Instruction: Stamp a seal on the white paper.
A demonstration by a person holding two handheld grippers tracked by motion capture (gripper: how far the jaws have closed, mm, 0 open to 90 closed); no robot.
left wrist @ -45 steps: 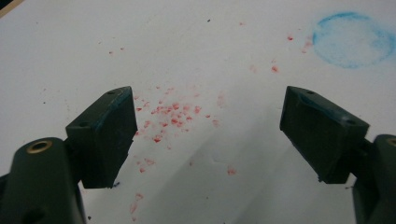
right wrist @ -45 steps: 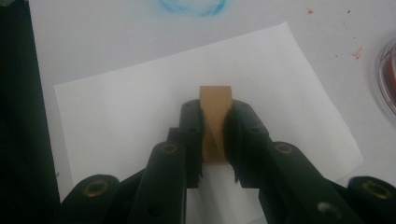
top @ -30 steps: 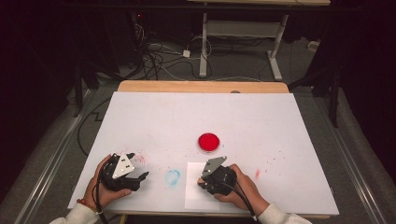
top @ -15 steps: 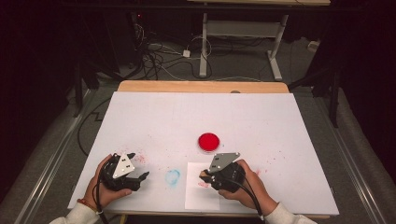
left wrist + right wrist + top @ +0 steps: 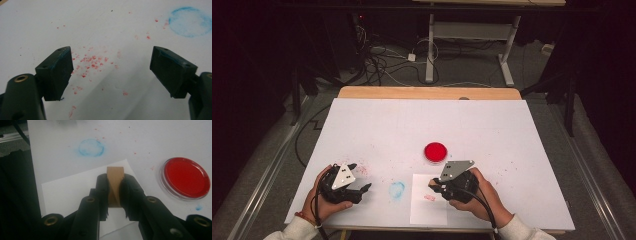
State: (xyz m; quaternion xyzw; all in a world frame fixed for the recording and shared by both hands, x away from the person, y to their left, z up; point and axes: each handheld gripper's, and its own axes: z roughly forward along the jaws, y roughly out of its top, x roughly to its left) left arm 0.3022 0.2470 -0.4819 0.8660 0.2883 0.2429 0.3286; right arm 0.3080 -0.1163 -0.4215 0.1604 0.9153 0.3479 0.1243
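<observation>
My right gripper (image 5: 434, 186) is shut on a small wooden block (image 5: 115, 180), held over a white paper sheet (image 5: 428, 212) near the table's front edge. A faint red mark (image 5: 429, 197) lies on the sheet just below the block. A round red ink pad (image 5: 435, 152) in a clear dish sits just beyond the sheet, also at the right of the right gripper view as the ink pad (image 5: 186, 177). My left gripper (image 5: 361, 176) rests at the front left, open and with nothing between its black jaws, above red specks (image 5: 91, 62) on the table.
A blue ring-shaped stain (image 5: 397, 189) marks the white table top (image 5: 422, 125) between the two grippers. Red specks are scattered near both hands. A wooden strip (image 5: 427, 93) runs along the far edge, with cables and a stand on the floor behind.
The right gripper with the block has shifted slightly right and away from the person. A red mark on the paper now shows beside it. The left gripper has not moved.
</observation>
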